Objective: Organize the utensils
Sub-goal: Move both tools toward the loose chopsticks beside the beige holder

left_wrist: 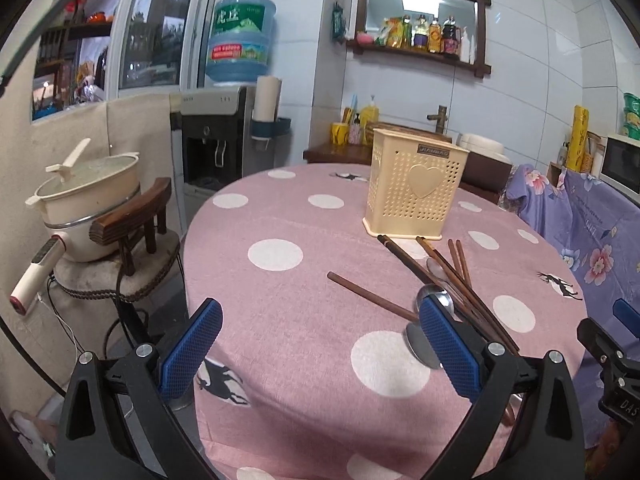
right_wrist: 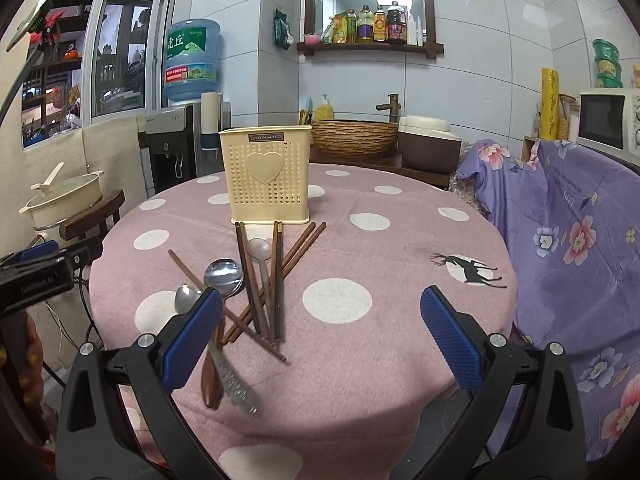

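Note:
A cream perforated utensil holder [left_wrist: 416, 188] [right_wrist: 266, 176] stands upright on the pink polka-dot table [left_wrist: 280, 216] [right_wrist: 400, 320]. In front of it lies a loose pile of brown chopsticks [left_wrist: 452, 276] [right_wrist: 264, 288], two metal spoons [right_wrist: 224, 276] [right_wrist: 186, 298] and a pale spoon [right_wrist: 259, 249]. My left gripper [left_wrist: 320, 320] is open above the table; its right finger partly hides a metal spoon [left_wrist: 436, 300]. My right gripper [right_wrist: 322, 312] is open too, with its left finger over the spoon handles. Neither holds anything.
A cream pot [left_wrist: 88, 200] sits on a wooden stool left of the table. A water dispenser [left_wrist: 216, 136] stands behind. A purple floral cloth [right_wrist: 580, 240] covers furniture on the right. A woven basin [right_wrist: 354, 136] and microwave [right_wrist: 608, 120] are at the back.

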A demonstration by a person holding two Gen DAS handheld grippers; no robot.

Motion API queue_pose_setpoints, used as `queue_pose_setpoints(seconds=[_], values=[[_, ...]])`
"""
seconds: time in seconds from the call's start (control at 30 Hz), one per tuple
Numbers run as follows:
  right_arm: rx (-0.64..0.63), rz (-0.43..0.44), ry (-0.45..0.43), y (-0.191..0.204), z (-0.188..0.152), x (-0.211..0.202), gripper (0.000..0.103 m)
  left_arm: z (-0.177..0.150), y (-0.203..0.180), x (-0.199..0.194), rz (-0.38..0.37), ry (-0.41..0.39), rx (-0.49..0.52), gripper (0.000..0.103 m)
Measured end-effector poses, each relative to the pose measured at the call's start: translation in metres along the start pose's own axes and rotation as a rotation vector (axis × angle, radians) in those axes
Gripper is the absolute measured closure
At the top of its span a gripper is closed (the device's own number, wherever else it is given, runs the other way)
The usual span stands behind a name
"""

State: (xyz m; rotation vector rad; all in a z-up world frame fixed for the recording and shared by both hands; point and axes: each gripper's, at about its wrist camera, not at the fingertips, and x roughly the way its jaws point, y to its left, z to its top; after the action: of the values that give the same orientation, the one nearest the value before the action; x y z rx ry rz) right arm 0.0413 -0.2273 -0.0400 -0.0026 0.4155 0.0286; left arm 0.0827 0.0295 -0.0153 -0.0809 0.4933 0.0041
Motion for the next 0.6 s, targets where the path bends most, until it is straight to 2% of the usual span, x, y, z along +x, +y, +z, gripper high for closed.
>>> queue_pose_setpoints(seconds=[0.13,0.27,0.43,0.6], values=[[-0.005,0.028,0.045,-0.005,0.012,0.018,0.005,0.015,-0.003,0.018,0.005,0.048,0.034,0.007],[0.0,0.033,0.093,-0.012,0.023,0.037,0.005,0.026,-0.005,0.036,-0.009,0.123,0.022,0.007],[-0.006,0.04,0.124,-0.018,0.037,0.057,0.005,0.035,-0.004,0.057,-0.026,0.201,-0.003,0.015],[0.031,0.036,0.151,-0.029,0.048,0.073,0.005,0.033,0.003,0.079,-0.067,0.325,-0.068,0.03]])
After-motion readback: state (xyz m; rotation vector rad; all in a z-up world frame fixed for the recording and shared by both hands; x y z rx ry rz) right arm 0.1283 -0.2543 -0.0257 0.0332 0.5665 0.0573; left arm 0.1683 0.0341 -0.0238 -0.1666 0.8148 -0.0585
